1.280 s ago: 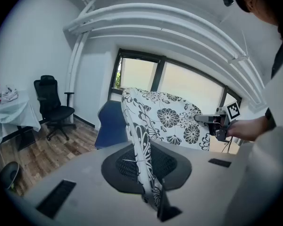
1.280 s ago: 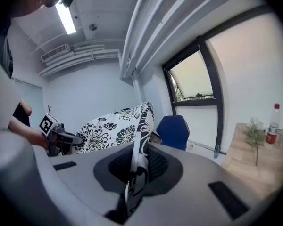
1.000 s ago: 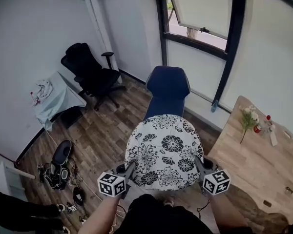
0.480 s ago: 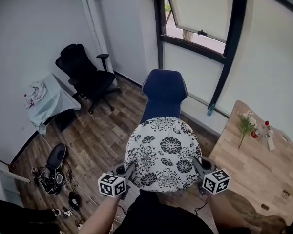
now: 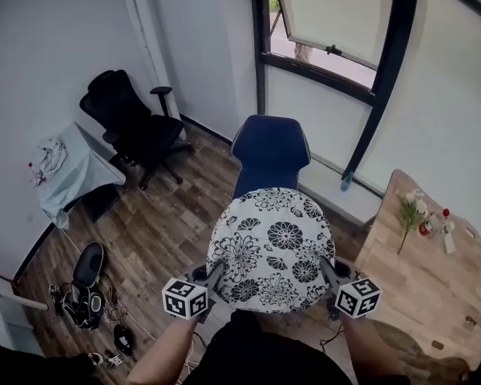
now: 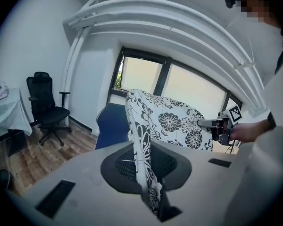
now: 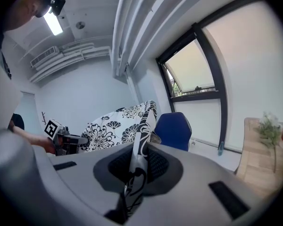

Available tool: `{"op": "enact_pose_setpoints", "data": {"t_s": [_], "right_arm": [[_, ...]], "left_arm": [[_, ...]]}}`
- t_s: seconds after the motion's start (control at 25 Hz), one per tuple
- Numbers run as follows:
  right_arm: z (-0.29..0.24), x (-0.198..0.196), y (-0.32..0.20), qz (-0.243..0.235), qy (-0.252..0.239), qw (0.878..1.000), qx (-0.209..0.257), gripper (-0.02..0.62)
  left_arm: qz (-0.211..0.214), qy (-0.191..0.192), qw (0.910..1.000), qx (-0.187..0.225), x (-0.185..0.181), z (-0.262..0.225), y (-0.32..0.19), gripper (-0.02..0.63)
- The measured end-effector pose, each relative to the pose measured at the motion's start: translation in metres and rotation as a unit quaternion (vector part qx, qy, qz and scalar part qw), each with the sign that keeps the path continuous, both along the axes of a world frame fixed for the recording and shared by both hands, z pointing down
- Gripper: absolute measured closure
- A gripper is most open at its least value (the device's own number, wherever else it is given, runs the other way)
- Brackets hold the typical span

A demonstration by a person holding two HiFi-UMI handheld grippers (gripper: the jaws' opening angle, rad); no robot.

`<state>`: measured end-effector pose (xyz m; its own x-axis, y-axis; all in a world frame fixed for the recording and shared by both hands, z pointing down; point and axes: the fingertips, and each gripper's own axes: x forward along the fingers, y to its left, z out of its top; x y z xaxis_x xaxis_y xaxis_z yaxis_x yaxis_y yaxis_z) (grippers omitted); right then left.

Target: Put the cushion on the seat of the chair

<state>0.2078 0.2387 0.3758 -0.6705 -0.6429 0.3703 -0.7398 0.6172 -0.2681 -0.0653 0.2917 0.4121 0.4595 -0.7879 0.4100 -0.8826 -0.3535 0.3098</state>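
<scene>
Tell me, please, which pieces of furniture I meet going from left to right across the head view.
small table under a pale cloth → black office chair → blue chair → wooden table

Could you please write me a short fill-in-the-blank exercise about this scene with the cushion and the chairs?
1. The cushion has a white cover printed with black ____.
2. The chair just beyond it is ____ in colour.
3. In the head view, the black office chair stands to the ____ of that chair.
4. The left gripper is shut on the cushion's left edge, the right gripper on its ____ edge.

Missing words: flowers; blue; left; right
</scene>
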Motion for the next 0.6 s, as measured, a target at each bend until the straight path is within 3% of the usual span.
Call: {"op": "enact_pose_setpoints", "data": {"t_s": [0.6], "right_arm": [[0.004, -0.056, -0.090, 0.034, 0.023, 0.999, -0.016, 0.558]], "left_arm": [[0.035, 0.011, 0.9993, 0.000, -0.061, 0.007, -0.117, 0.586]]}}
